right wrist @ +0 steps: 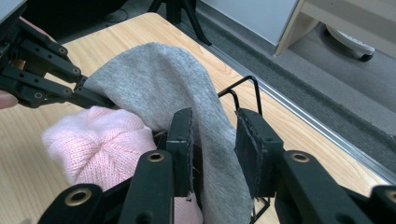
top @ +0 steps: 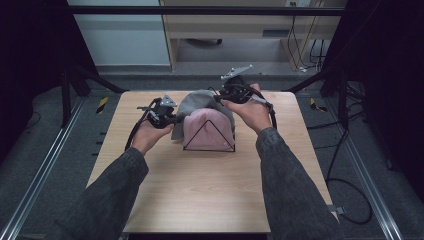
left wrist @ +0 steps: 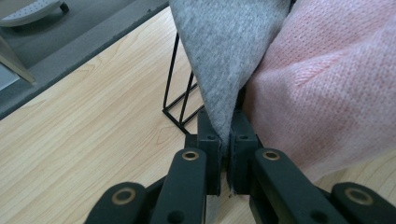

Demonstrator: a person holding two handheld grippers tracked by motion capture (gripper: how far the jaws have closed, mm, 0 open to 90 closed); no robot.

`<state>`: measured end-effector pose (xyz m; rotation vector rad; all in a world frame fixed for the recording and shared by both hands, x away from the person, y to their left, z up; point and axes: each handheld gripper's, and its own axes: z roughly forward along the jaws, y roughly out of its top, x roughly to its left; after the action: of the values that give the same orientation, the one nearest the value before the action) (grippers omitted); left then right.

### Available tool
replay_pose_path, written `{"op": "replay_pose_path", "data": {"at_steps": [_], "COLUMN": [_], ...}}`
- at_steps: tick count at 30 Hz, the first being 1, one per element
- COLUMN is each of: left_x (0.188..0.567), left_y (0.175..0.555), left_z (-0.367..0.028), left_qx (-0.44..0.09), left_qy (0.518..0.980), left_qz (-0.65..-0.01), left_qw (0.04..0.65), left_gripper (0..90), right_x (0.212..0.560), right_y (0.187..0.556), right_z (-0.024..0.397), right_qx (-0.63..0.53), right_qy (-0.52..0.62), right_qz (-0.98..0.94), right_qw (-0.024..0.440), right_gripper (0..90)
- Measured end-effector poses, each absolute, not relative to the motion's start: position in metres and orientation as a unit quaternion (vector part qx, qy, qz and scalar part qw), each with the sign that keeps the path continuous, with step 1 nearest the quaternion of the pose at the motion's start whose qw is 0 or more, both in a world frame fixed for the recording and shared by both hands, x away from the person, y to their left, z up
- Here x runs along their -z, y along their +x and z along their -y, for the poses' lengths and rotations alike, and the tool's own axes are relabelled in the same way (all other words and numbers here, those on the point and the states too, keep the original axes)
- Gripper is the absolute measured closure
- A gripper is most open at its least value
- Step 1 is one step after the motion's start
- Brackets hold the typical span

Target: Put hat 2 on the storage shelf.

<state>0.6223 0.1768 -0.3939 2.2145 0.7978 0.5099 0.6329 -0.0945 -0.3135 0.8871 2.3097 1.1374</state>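
A black wire rack point(top: 210, 148) stands in the middle of the wooden table point(top: 200, 195). A pink knitted hat point(top: 207, 131) sits in it, and a grey cloth point(top: 199, 103) is draped over the hat's far side. My left gripper point(top: 175, 119) is at the rack's left, shut on the grey cloth's lower corner point(left wrist: 229, 56) beside the pink hat point(left wrist: 327, 93). My right gripper point(top: 220, 98) is at the rack's far right, its jaws apart. The grey cloth point(right wrist: 163, 84) hangs between its pads point(right wrist: 254, 149) with a gap on one side. The left gripper point(right wrist: 93, 99) shows pinching the cloth's other end.
The near half of the table is bare wood. The rack's wire point(right wrist: 247, 84) rises just behind the right jaws, near the table's far edge. Dark frame posts point(top: 67, 95) flank the table, and cables point(top: 350, 200) lie on the floor at right.
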Motion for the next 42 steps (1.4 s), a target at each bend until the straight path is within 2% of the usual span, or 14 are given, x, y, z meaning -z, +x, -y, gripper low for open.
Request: {"op": "replay_pose_path", "data": {"at_steps": [8,23,33,42], "left_x": [0.398,0.401,0.400,0.391], "left_y": [0.622,0.620,0.618,0.607], "left_z": [-0.178,-0.179,-0.184,-0.196], "left_qx": [-0.192,-0.194,-0.197,-0.205], "left_qy": [0.858,0.858,0.853,0.843], "left_qz": [-0.312,-0.317,-0.330,-0.353], "left_qw": [0.360,0.356,0.352,0.350], "left_gripper": [84.4,72.7,53.8,30.9], "right_x": [0.314,0.315,0.312,0.306], "right_y": [0.632,0.630,0.627,0.620], "right_z": [0.098,0.100,0.100,0.099], "right_qx": [-0.409,-0.408,-0.407,-0.413], "right_qy": [0.322,0.326,0.327,0.330], "right_qz": [-0.828,-0.827,-0.826,-0.821], "right_qw": [0.209,0.210,0.212,0.215], "right_gripper": [66.5,65.2,63.4,59.8]}}
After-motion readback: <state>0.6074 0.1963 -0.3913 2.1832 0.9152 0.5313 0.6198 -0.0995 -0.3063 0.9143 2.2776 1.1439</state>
